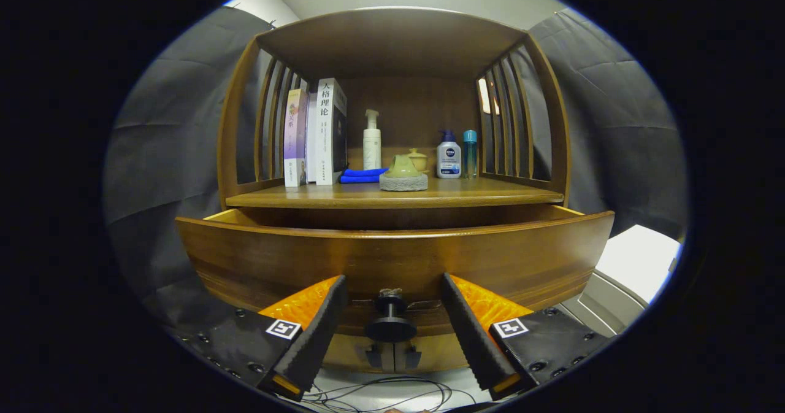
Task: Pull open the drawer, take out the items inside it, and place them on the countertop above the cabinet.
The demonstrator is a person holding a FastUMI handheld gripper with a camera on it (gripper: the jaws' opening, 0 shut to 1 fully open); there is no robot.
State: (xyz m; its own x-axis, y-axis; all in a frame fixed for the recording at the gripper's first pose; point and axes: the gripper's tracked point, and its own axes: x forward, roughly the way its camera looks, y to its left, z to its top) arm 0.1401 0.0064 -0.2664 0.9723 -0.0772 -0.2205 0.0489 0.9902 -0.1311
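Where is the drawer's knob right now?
In the gripper view, the knob sits on the drawer front, in the gap between the open claw's two fingers, touching neither.

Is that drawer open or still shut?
Open. The drawer front stands out from under the countertop, and the open gripper straddles its knob without touching.

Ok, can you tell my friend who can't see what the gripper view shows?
The gripper has its jaws open on either side of the drawer's knob, not touching it. The wooden drawer is pulled partly out; on the countertop above stand books, bottles and a blue cloth.
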